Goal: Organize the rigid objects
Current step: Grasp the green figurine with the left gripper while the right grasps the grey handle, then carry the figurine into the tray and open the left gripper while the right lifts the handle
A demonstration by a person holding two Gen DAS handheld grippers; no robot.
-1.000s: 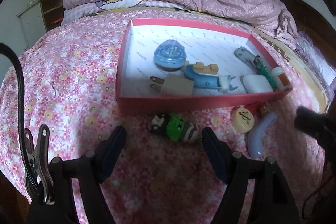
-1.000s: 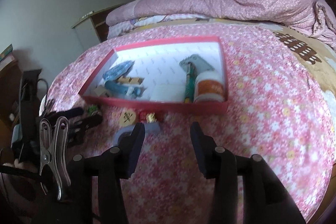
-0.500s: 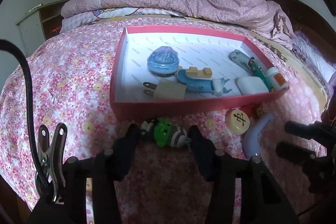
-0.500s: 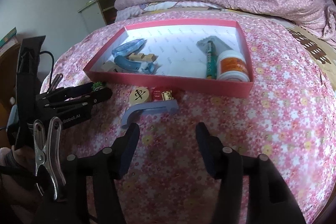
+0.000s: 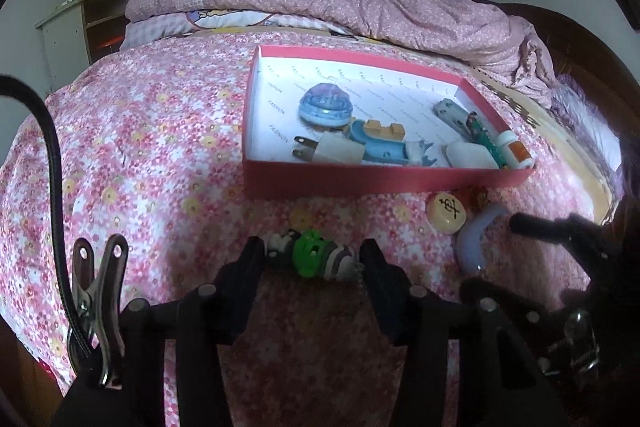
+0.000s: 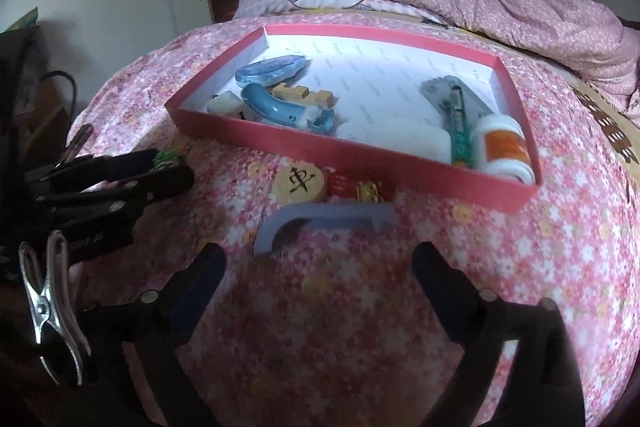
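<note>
Bedspread (image 5: 140, 155) in pink floral print covers a bed, and on it sits a shallow red box (image 5: 384, 183) with a white lining. Inside the box lie a blue domed toy (image 5: 326, 105), a cream plug adapter (image 5: 338, 153), a blue curved toy (image 5: 386, 151), a grey clip (image 5: 452, 111) and a small white bottle (image 6: 502, 147) with an orange label. Just outside the near wall of the box — on the bedspread — rest a round wooden chess piece (image 6: 299, 183), a small red-and-gold trinket (image 6: 360, 187) and a pale lilac curved handle (image 6: 320, 223). The left gripper (image 5: 312, 259) has its jaws narrowed around a green and grey toy figure (image 5: 314, 259), seemingly touching its two ends. The right gripper (image 6: 320, 267) hovers with jaws wide, just short of the lilac handle.
</note>
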